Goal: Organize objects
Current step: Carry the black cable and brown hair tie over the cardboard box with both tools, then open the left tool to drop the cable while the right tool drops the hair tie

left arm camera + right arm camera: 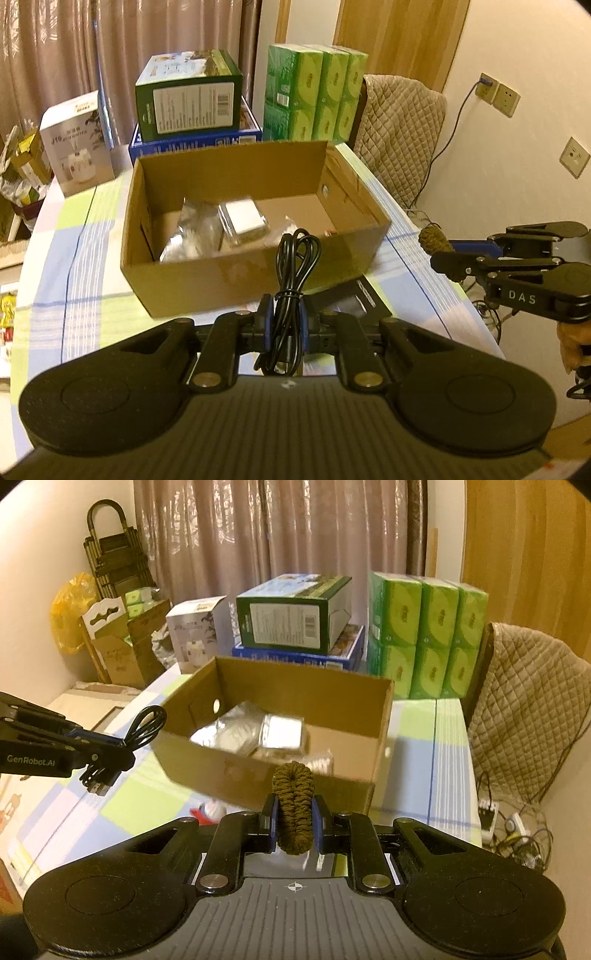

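Observation:
My left gripper (287, 314) is shut on a coiled black cable (293, 266), held in front of the open cardboard box (236, 284). My right gripper (294, 812) is shut on a brown braided cord loop (293, 801), also short of the box's (258, 775) near wall. In the right wrist view the left gripper (110, 751) with its cable (144, 725) hangs at the left. The left wrist view shows the right gripper (443, 254) with the cord loop (434, 240) at the right. Inside the box lie silver foil packets (207, 229) (266, 731).
Behind the box stand a green carton on a blue box (188, 99), green tissue packs (314, 96) and a white appliance box (75, 144). A quilt-covered chair (528, 709) stands right of the checked tablecloth (424, 760). A small red-and-white toy (208, 810) lies near the box.

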